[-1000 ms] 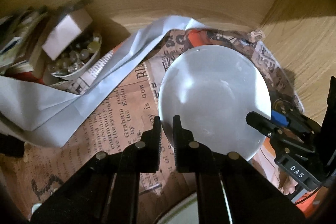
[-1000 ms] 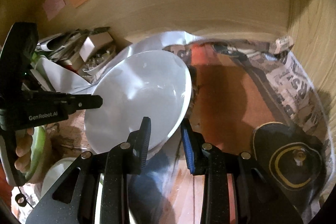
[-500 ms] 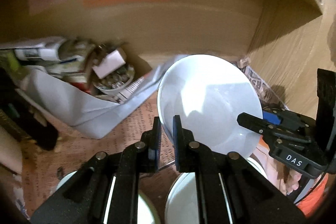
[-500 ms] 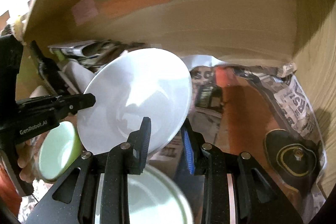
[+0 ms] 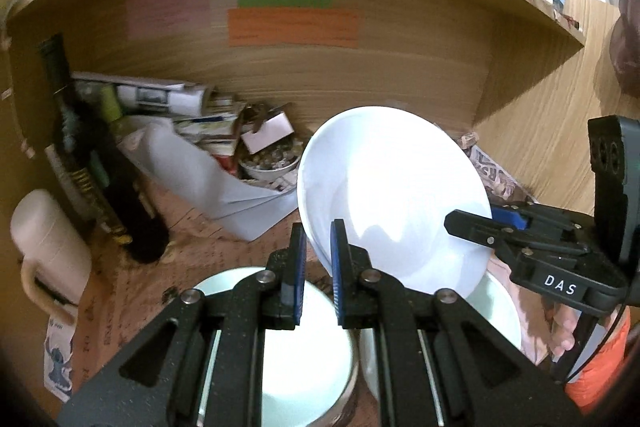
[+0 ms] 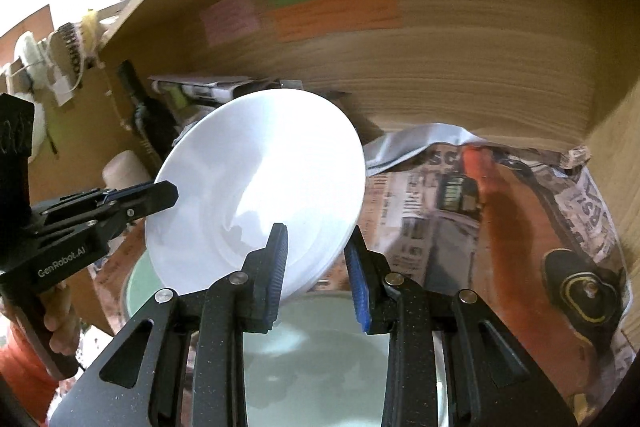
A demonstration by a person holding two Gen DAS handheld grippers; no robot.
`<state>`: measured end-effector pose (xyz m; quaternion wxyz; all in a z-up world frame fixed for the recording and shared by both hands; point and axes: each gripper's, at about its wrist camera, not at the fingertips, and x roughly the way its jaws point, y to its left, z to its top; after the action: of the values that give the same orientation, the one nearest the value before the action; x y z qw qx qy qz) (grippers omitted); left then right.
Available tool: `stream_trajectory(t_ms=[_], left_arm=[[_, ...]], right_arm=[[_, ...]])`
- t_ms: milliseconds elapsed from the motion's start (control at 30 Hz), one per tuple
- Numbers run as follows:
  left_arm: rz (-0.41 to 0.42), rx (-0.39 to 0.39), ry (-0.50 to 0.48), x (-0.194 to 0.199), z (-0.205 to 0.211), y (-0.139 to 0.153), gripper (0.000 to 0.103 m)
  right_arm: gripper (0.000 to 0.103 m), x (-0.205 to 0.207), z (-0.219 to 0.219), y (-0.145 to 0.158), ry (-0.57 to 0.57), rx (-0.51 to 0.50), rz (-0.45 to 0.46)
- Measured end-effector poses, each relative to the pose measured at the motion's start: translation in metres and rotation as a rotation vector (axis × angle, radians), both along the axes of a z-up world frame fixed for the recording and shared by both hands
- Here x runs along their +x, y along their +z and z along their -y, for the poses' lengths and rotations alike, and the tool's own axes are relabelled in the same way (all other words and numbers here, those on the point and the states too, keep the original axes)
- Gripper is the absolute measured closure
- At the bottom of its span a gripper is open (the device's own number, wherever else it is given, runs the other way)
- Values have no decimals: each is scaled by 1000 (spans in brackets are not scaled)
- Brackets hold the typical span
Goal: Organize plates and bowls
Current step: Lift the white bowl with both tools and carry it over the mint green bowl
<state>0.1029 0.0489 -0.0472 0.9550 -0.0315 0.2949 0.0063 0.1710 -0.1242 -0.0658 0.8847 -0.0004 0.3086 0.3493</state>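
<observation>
Right now a white plate (image 5: 394, 195) hangs tilted in front of the wooden shelf compartment, gripped from two sides. The left gripper (image 5: 318, 267) has its jaws pinched nearly together on the plate's rim at about 7 o'clock of the plate in the left wrist view. The right gripper (image 6: 316, 275) clamps the plate's lower edge at about 5 o'clock of the plate in its own view, one pad on the plate's face, the other behind it. In the left wrist view the right gripper shows at 3 o'clock, its fingertip lying across the plate's edge.

Below the plate, toward 6 o'clock, sit pale green bowls (image 5: 280, 343), with a white bowl (image 5: 496, 315) just beside them on the right. Newspaper (image 6: 448, 195) lines the shelf floor. At 9 o'clock in the left wrist view stand a dark bottle (image 5: 100, 163) and a cream jug (image 5: 48, 247); behind them, near the back wall, lies a heap of papers and a small bowl of pebbles (image 5: 272, 163). A black lid with a gold ring (image 6: 584, 287) rests on the newspaper at 3 o'clock in the right wrist view.
</observation>
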Motion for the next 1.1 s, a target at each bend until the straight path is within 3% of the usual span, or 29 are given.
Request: stream_trajectory(t_ms=[533, 1100], left_arm=[[-7, -39, 103, -65, -52, -15, 93], [-88, -129, 144, -70, -85, -57, 93]], right_arm=[[76, -41, -56, -15, 135, 5, -25], [76, -50, -89, -47, 146, -45, -88]])
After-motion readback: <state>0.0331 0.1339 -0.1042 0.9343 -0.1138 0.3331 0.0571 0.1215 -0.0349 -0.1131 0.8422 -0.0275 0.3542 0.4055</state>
